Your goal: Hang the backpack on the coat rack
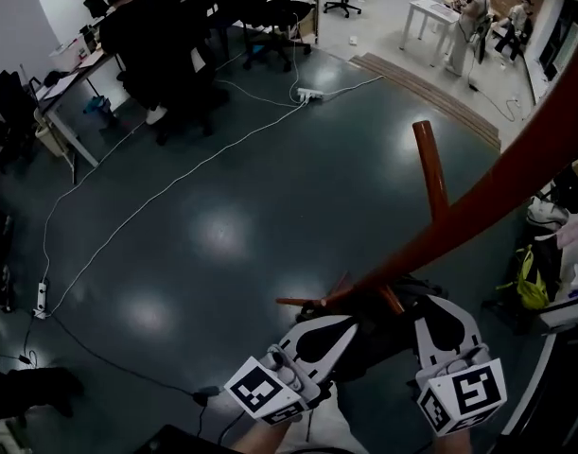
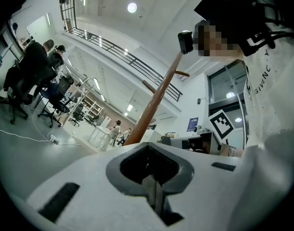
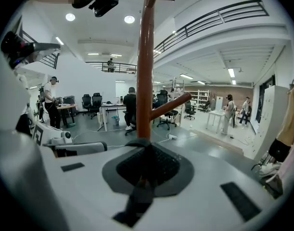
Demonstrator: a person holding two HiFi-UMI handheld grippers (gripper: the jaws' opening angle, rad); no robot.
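The red-brown coat rack pole (image 1: 478, 197) slants from the bottom centre to the upper right, with a peg (image 1: 430, 168) sticking up and short pegs low by the grippers. The black backpack (image 1: 383, 334) hangs as a dark mass between my two grippers, right under the pole. My left gripper (image 1: 350, 327) is shut at the backpack's left side; in its own view the jaws (image 2: 154, 184) are pressed together with the pole (image 2: 154, 105) just beyond. My right gripper (image 1: 423, 315) is shut on a black strap (image 3: 139, 196), close in front of the pole (image 3: 146, 71) and a peg (image 3: 171, 106).
White cables and a power strip (image 1: 309, 94) run across the dark floor. People sit on office chairs at desks (image 1: 156, 36) at the back left. A white table (image 1: 430, 12) stands far back. Bags and clothes (image 1: 530, 282) crowd the right edge.
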